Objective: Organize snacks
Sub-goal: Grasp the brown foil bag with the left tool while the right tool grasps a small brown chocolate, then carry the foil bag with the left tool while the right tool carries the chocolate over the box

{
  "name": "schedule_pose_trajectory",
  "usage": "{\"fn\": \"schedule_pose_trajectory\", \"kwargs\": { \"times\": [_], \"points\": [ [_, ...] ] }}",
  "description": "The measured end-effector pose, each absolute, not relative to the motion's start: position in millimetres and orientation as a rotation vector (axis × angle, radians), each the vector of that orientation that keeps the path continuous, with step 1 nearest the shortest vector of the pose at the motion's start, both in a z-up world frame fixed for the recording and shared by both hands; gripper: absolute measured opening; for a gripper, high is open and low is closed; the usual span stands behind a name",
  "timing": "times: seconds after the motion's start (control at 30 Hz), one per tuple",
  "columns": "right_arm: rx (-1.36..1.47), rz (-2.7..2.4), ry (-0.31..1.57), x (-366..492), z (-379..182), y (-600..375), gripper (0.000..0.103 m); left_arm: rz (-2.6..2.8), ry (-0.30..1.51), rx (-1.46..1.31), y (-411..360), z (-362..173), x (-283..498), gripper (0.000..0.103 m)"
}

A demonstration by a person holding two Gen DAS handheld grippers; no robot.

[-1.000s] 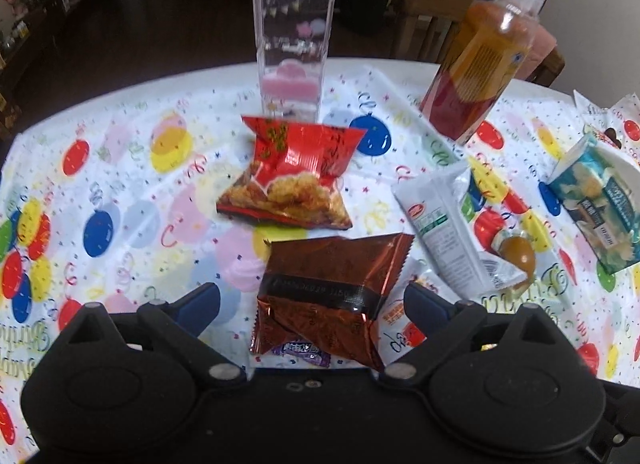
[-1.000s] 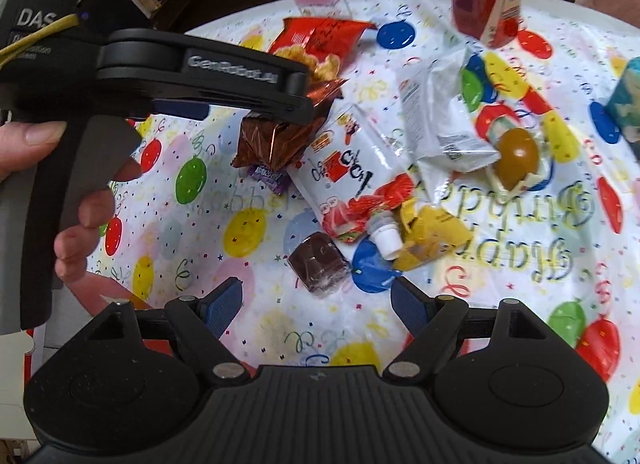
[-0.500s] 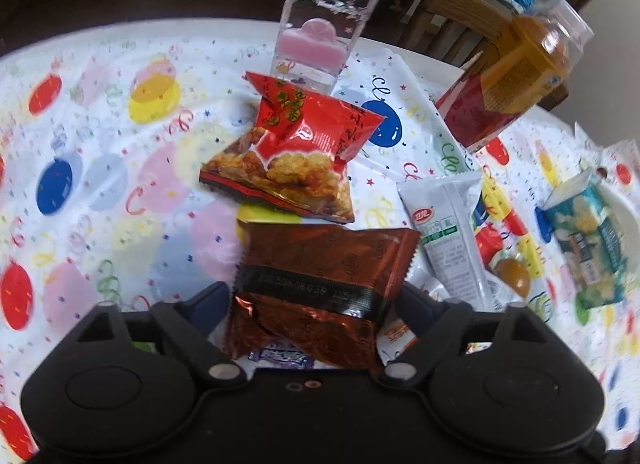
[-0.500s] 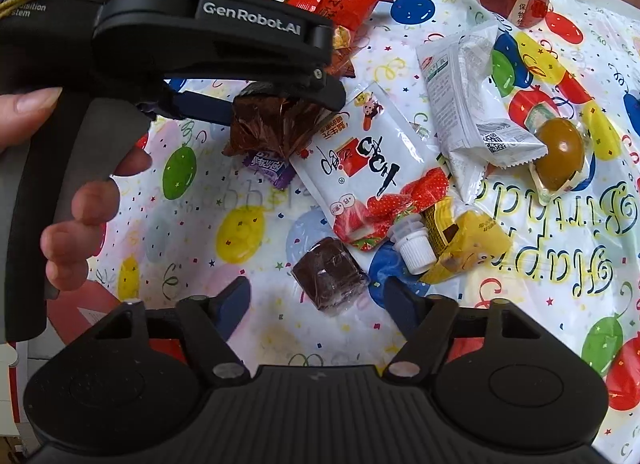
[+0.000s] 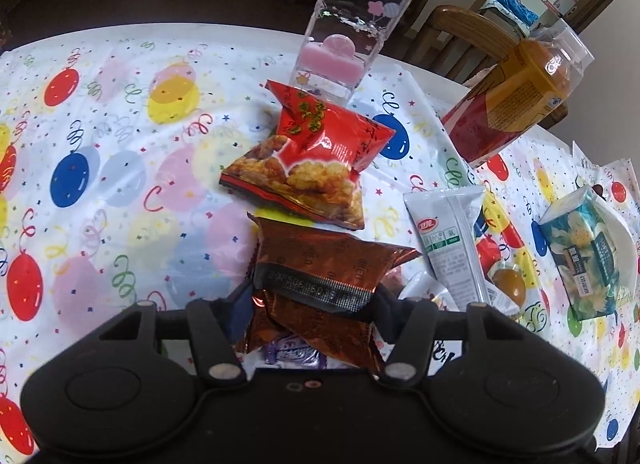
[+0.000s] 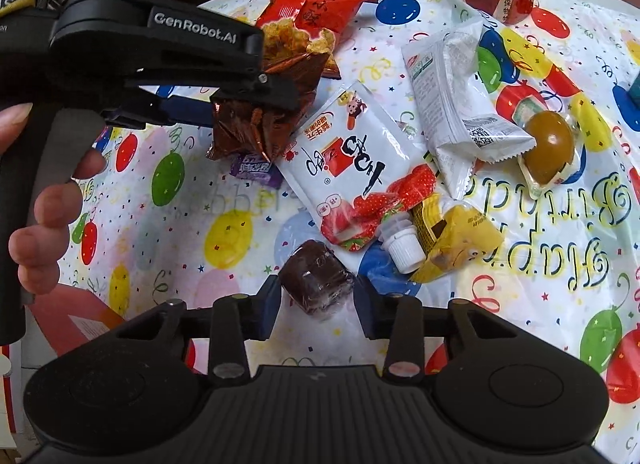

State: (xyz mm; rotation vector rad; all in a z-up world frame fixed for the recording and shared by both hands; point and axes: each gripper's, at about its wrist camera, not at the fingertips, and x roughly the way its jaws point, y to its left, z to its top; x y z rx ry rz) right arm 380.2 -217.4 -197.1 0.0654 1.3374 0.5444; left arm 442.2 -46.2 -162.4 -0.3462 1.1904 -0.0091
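A brown foil snack packet [image 5: 320, 264] is crumpled between the fingers of my left gripper [image 5: 310, 316], which is shut on its lower half. The right wrist view shows that same gripper [image 6: 244, 108] holding the packet [image 6: 264, 120] just above the balloon tablecloth [image 6: 224, 200], with a hand [image 6: 44, 216] on its grip. My right gripper [image 6: 318, 306] is low over the cloth. Its fingers press both sides of a small dark brown wrapped sweet [image 6: 316, 282]. A red snack bag [image 5: 308, 160] lies just beyond the brown packet.
A strawberry pouch [image 6: 352, 168], white packet [image 6: 452, 112], wrapped egg [image 6: 548, 146], yellow packet [image 6: 456, 240] and purple candy [image 6: 254, 168] lie close together. Behind stand a clear box [image 5: 352, 32] and an orange carton [image 5: 516, 96]. A teal pack [image 5: 580, 252] lies right.
My left gripper has closed on the brown foil packet and crumpled it. My right gripper has moved forward and down, and its fingers have closed around the dark sweet.
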Motion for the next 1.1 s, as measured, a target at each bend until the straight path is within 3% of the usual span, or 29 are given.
{"fn": "schedule_pose_trajectory", "kwargs": {
  "times": [1.1],
  "points": [
    [0.089, 0.450, 1.150, 303.0, -78.8, -229.3, 0.037, -0.038, 1.062, -0.263, -21.2, -58.1, 328.2, 0.053]
  ]
}}
